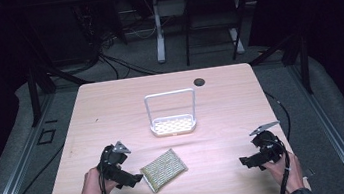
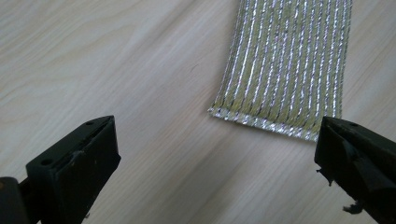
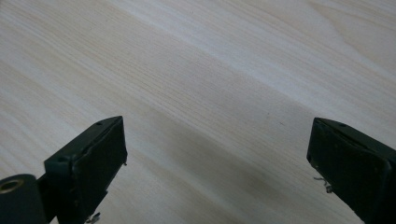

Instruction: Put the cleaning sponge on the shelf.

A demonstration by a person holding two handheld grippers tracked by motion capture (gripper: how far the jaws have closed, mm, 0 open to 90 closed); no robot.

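Left gripper point(image 1: 138, 178) held low over table point(image 1: 110, 105), jaws spread wide, nothing gripped. Pointed at sponge point(image 1: 164, 169), just short of its near edge; in left gripper view, sponge point(image 2: 285, 65) lay flat ahead, one corner close by a jaw tip. Right gripper point(image 1: 245, 162) well apart at right, jaws wide too, empty, bare wood between. Rack point(image 1: 173, 125) stood farther back, mid-table, apart from sponge.

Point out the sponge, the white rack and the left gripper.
sponge point(image 1: 164, 169), high view, middle of its top face
white rack point(image 1: 173, 125), high view, perforated base tray
left gripper point(image 1: 138, 178), high view, between its open fingertips
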